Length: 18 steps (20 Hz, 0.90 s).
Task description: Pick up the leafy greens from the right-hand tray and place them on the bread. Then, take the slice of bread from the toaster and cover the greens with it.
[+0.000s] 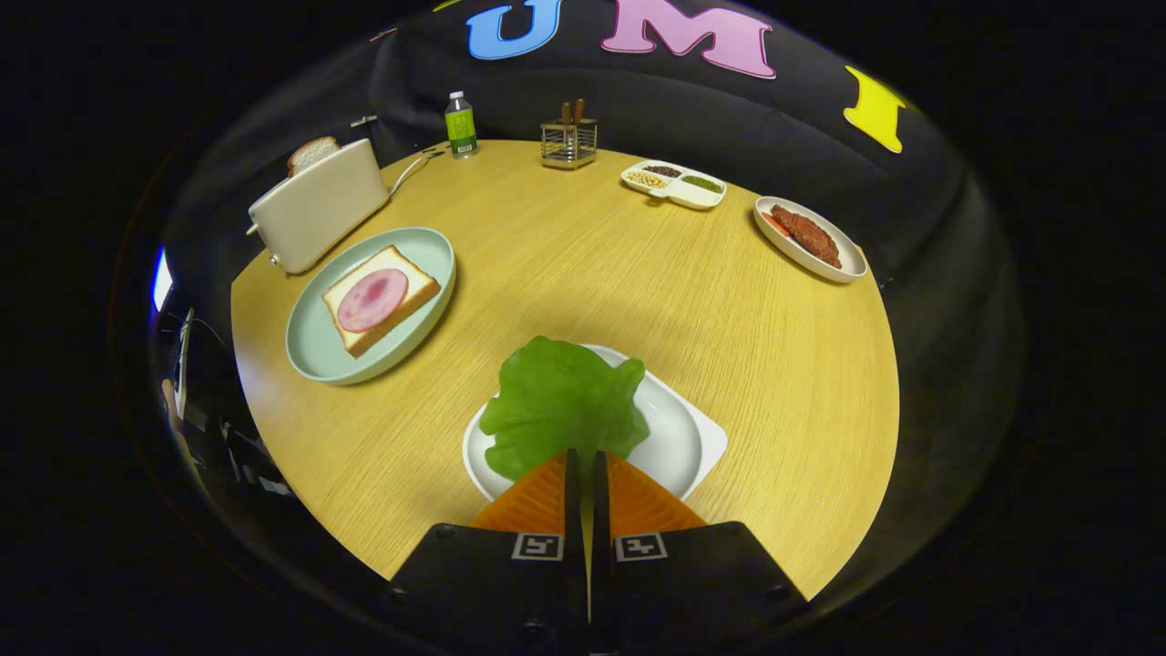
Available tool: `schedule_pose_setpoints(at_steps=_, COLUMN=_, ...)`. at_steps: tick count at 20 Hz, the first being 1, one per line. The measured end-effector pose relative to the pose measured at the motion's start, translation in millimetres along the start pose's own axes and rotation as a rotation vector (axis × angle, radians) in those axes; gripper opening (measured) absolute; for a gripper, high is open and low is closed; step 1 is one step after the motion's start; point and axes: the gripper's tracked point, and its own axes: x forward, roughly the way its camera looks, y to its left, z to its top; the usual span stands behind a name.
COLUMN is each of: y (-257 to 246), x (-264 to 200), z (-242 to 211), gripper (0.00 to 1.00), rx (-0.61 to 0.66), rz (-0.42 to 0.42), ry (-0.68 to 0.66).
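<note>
A green lettuce leaf (pixel 560 405) hangs from my gripper (pixel 583 458), whose two fingers are pressed together on its near edge. The leaf is over the white tray (pixel 679 442) just ahead of the fingers, and I cannot tell whether it still touches the tray. Beyond and to the left, a slice of bread (pixel 383 299) topped with a round of pink ham (pixel 372 299) lies on a pale green plate (pixel 314 351). Behind that plate stands a cream toaster (pixel 319 205) with a bread slice (pixel 312 153) sticking out of its slot.
On the round wooden table (pixel 583 273), a green bottle (pixel 460 126) and a wire holder (pixel 568 141) stand at the back. A divided dish of beans (pixel 674 184) and a white plate of reddish meat (pixel 809 239) sit far right. The table edge curves close on both sides.
</note>
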Motion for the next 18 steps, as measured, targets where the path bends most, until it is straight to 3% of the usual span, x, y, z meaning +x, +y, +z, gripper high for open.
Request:
schedule_pose_setpoints(at_steps=4, y=10, x=-25, z=26, gripper=0.06, rx=0.002, rz=0.008, ry=-0.065)
schedule_pose_setpoints(at_steps=11, y=76, x=-52, z=89, gripper=0.06, rx=0.01, rz=0.11, ry=-0.156)
schedule_pose_setpoints(at_steps=18, y=142, x=-45, z=148, gripper=0.06, rx=-0.04, rz=0.191, ry=-0.208)
